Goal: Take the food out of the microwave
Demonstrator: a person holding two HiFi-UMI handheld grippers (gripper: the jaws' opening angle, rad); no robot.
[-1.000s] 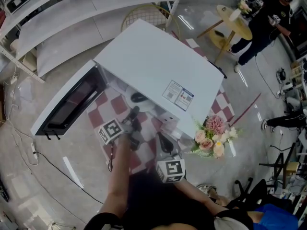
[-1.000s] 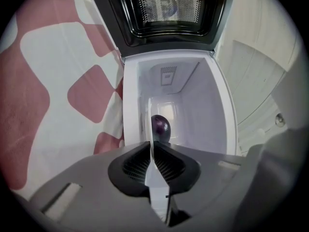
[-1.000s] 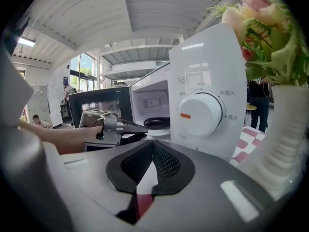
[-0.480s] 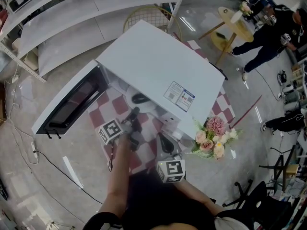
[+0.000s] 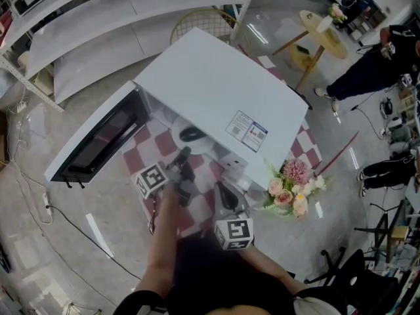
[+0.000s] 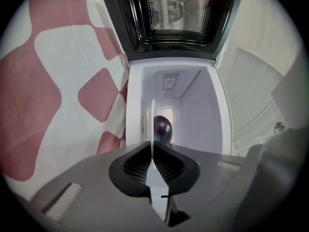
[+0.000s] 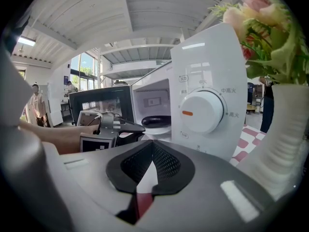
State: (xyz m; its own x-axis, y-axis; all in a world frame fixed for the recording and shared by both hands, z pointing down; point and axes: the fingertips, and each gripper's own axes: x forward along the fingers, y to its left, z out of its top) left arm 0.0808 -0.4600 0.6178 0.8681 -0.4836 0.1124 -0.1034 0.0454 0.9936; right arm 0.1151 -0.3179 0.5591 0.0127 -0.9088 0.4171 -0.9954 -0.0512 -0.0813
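Pale, glossy floor all round, a person (image 5: 371, 67) standing off at the far edge, and in the middle a table under a red-and-white checked cloth (image 5: 146, 142) carrying the white microwave (image 5: 216, 90). Its door (image 5: 98, 143) is swung wide open, out to the left of the left gripper's fingers.

Inside, on a white plate (image 7: 157, 128), lies the food: one dark purple eggplant (image 7: 155, 121), straight ahead of those fingers and just beyond their tips, within the oven cavity. The left gripper (image 6: 152, 148) is at the opening, and look at that: its fingers are pinched tight on the plate's near rim, the thin white edge running right between the two pads. The eggplant itself is untouched, resting further along the plate past the grip.

Over to the right gripper (image 7: 153, 154): fingers pressed together, nothing between them, held outside the oven in front of the control panel. The round dial (image 7: 202, 111) sits ahead of its fingers and slightly to their right. The open cavity and the left gripper are ahead to their left. A bunch of pink flowers (image 5: 292, 188) in a ribbed white vase (image 7: 285, 144) stands close on the right of those fingers, beside the microwave's corner.
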